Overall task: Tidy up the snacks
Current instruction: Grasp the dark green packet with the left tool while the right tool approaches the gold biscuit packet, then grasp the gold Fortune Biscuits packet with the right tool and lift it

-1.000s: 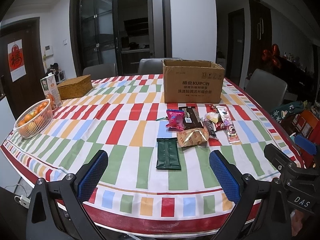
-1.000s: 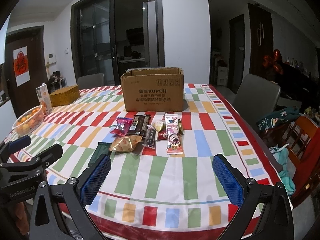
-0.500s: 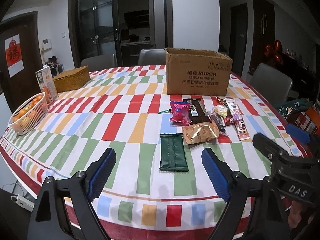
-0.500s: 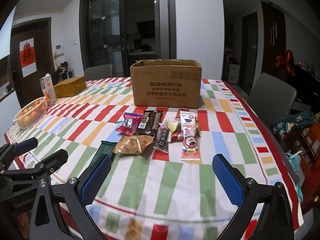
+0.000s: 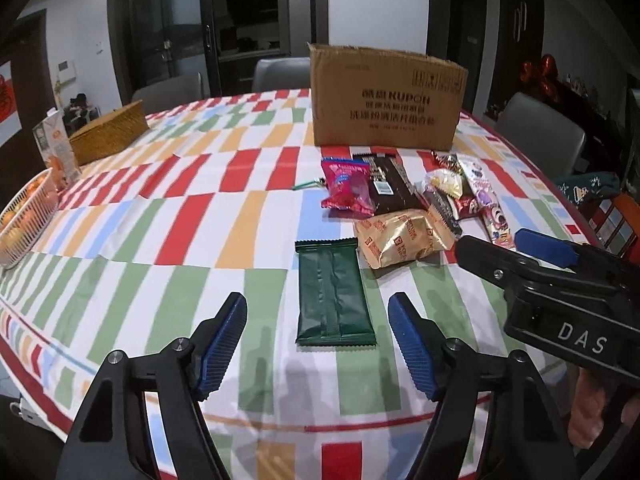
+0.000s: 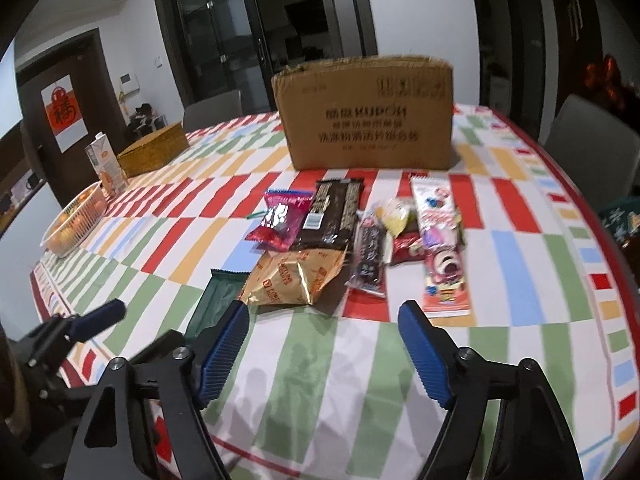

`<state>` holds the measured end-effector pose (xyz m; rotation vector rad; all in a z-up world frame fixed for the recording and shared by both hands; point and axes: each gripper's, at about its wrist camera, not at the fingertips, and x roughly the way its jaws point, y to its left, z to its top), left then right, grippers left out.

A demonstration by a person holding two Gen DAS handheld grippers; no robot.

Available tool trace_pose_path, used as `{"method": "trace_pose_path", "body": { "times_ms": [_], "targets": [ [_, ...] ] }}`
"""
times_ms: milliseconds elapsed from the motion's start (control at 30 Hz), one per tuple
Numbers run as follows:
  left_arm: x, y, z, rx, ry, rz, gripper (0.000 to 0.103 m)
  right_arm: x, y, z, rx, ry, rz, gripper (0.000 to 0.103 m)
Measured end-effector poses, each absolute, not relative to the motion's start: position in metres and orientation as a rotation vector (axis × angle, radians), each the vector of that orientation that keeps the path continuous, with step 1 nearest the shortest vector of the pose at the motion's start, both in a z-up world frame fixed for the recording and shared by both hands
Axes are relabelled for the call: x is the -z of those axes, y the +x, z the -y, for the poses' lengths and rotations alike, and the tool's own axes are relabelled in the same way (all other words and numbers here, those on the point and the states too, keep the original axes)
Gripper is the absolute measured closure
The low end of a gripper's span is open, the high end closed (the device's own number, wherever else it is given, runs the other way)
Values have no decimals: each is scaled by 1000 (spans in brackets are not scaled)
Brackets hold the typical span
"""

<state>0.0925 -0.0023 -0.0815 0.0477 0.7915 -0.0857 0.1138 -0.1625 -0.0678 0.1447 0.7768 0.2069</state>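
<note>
Green packet (image 5: 333, 292) lies seemingly untouched between left gripper's (image 5: 318, 346) closing, parted fingers (image 5: 224, 340).

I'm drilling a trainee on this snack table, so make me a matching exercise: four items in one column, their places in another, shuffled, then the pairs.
Items:
1. dark green packet
2. cardboard box
3. fruit basket
4. gold biscuit bag

Places:
A. far left edge of the table
B. behind the snack pile, standing open
C. just ahead of the left claw, lying flat
D. right of the green packet, in front of the dark brown wrapper

Pairs: 1-C, 2-B, 3-A, 4-D
</note>
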Motion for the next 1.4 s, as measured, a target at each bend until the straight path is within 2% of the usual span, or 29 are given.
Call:
{"method": "trace_pose_path", "body": {
  "times_ms": [467, 600, 733, 933, 1133, 1400],
  "targets": [
    [110, 142, 6, 105, 38, -899, 42, 97, 156, 152, -295, 223, -910, 41],
    [115, 152, 3, 104, 22, -919, 44, 99, 163, 148, -311, 231, -921, 42],
    [117, 160, -5, 94, 2, -926, 56, 101, 173, 142, -316, 232, -924, 42],
    [116, 167, -17, 101, -53, -929, 59, 105, 187, 133, -314, 227, -939, 43],
    [115, 168, -22, 103, -68, -935, 60, 108, 192, 128, -321, 194, -942, 56],
    [99, 159, -31, 91, -93, -899, 60, 98, 187, 125, -333, 159, -905, 67]
  ]
}}
